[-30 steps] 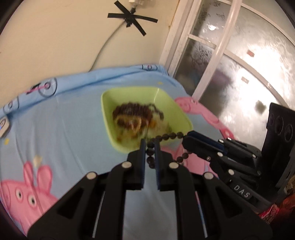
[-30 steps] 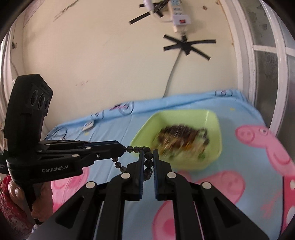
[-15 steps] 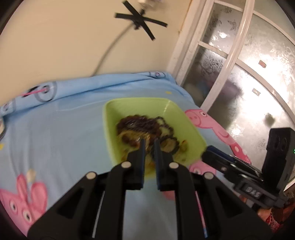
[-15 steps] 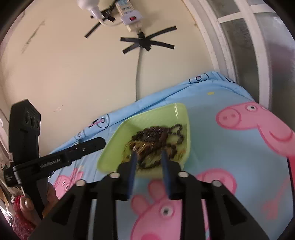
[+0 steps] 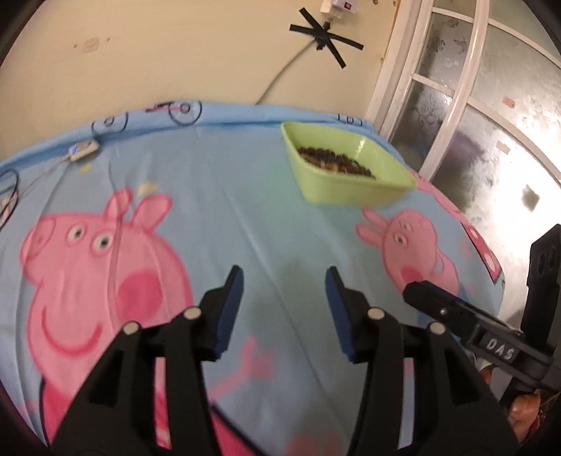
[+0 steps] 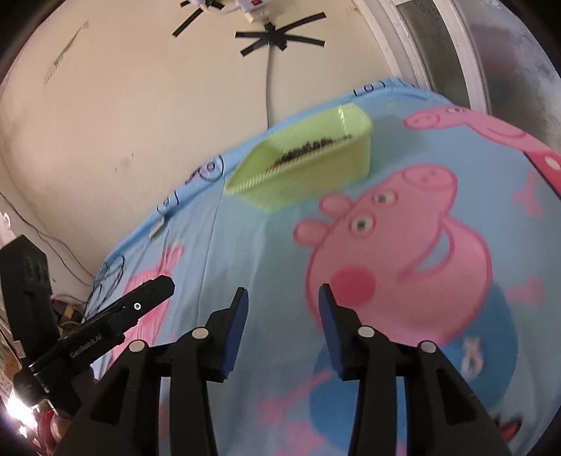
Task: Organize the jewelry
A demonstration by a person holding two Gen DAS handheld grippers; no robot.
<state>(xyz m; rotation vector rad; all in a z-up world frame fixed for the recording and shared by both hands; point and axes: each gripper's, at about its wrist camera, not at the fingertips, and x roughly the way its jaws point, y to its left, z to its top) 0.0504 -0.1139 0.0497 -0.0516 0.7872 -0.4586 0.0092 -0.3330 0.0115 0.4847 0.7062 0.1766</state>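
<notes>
A light green dish holds a heap of dark beaded jewelry at the far side of the blue cartoon-pig cloth. My left gripper hovers over bare cloth well short of the dish, its jaws opening with nothing between them. My right gripper is likewise back from the dish, jaws opening and empty. Each gripper shows in the other's view: the right gripper at the right edge, the left gripper at the lower left.
The blue cloth covers the table up to a cream wall with a taped power strip and cable. A small white device with a cord lies at the far left. A frosted glass door stands to the right.
A bead string stretched between both shut grippers went down into the dish. Both grippers then let go, opened and pulled back and down, away from the dish.
</notes>
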